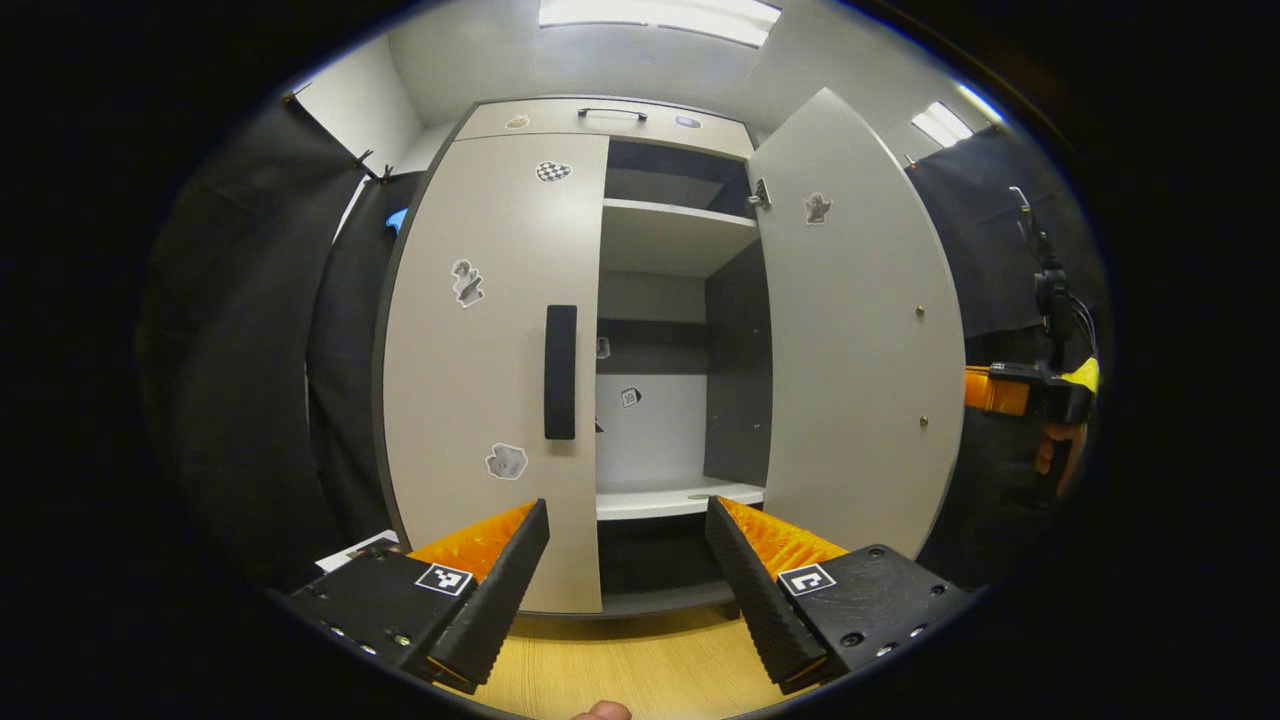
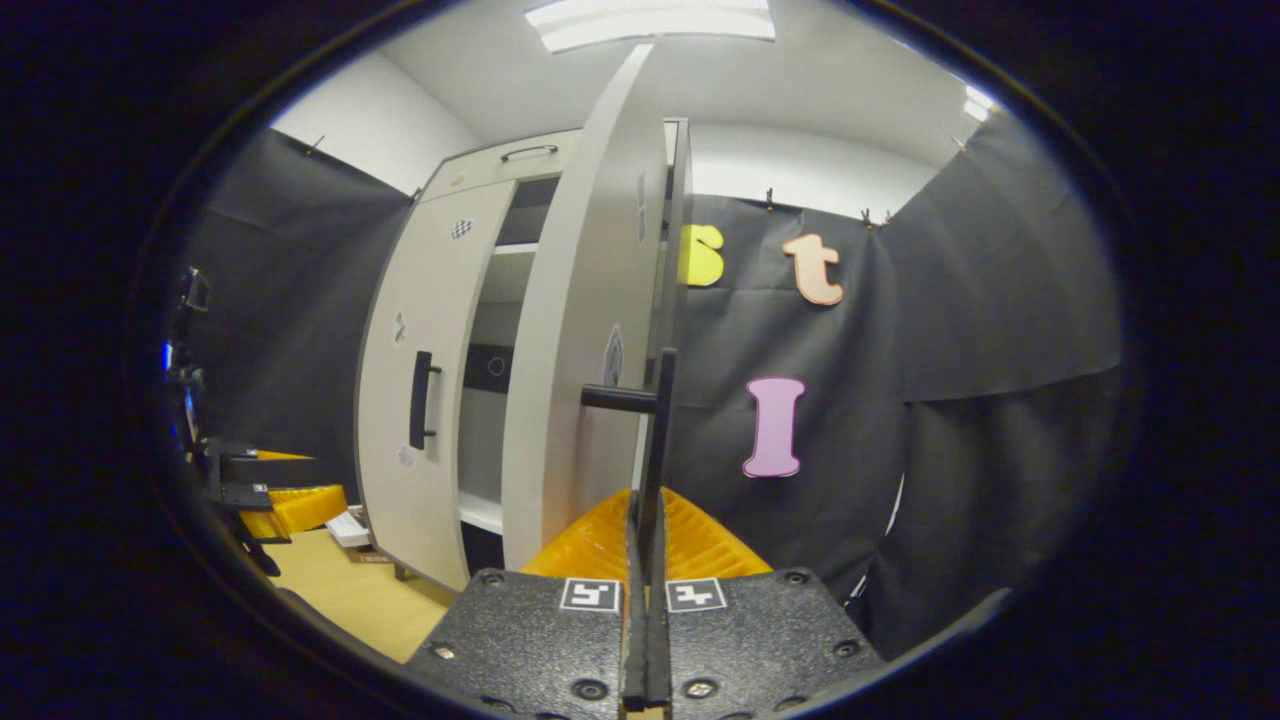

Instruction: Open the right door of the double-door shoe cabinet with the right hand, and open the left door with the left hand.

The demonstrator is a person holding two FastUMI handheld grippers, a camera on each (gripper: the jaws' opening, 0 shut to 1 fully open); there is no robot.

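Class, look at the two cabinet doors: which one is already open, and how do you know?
The right door is open: it stands swung outward, exposing the shelves, with the right gripper shut on its handle. The left door lies flat against the cabinet.

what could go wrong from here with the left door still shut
1. The left gripper is open and hangs in front of the left door's edge, not around the left door handle; closing now would likely miss it.
2. The right gripper is shut on the right door handle with the right door swung wide; pulling further could strain the hinge.
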